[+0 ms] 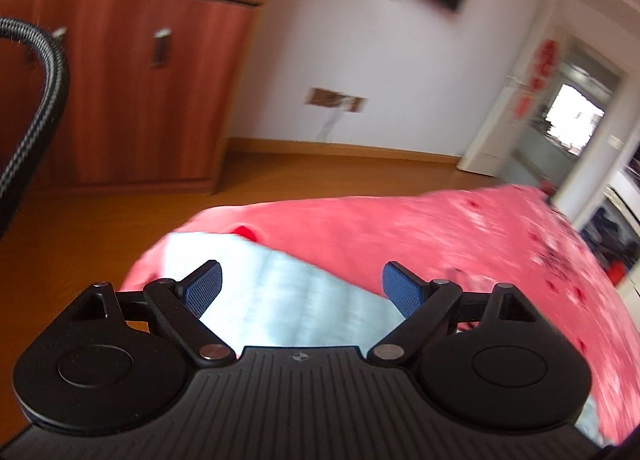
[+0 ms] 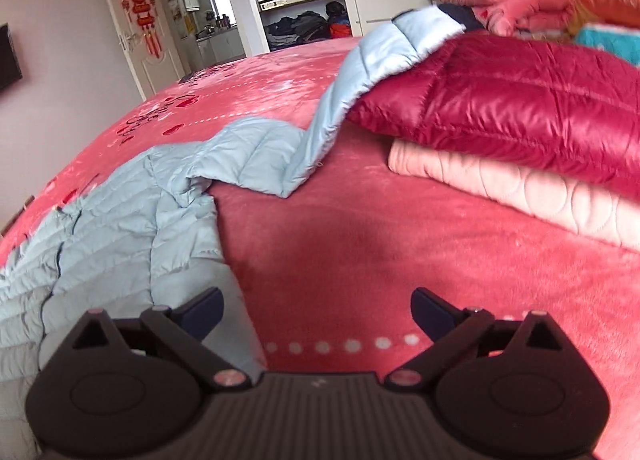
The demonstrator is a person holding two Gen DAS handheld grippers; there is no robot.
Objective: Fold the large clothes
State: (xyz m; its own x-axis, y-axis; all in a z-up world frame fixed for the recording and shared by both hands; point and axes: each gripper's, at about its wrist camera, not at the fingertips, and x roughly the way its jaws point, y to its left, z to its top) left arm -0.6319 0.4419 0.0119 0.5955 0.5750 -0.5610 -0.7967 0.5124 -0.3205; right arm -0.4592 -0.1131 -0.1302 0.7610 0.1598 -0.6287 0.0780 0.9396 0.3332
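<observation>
Both the left gripper (image 1: 301,289) and right gripper (image 2: 316,314) are spread empty, so I'd pinch the light-blue down jacket (image 2: 132,216) at its hem edge beside the folded crimson puffer (image 2: 520,108), then fold.

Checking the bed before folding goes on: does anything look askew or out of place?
The light blue jacket lies rumpled and unfolded, and one sleeve is draped up over the folded red jacket that sits on a pink quilt. Nothing looks spilled or damaged.
</observation>
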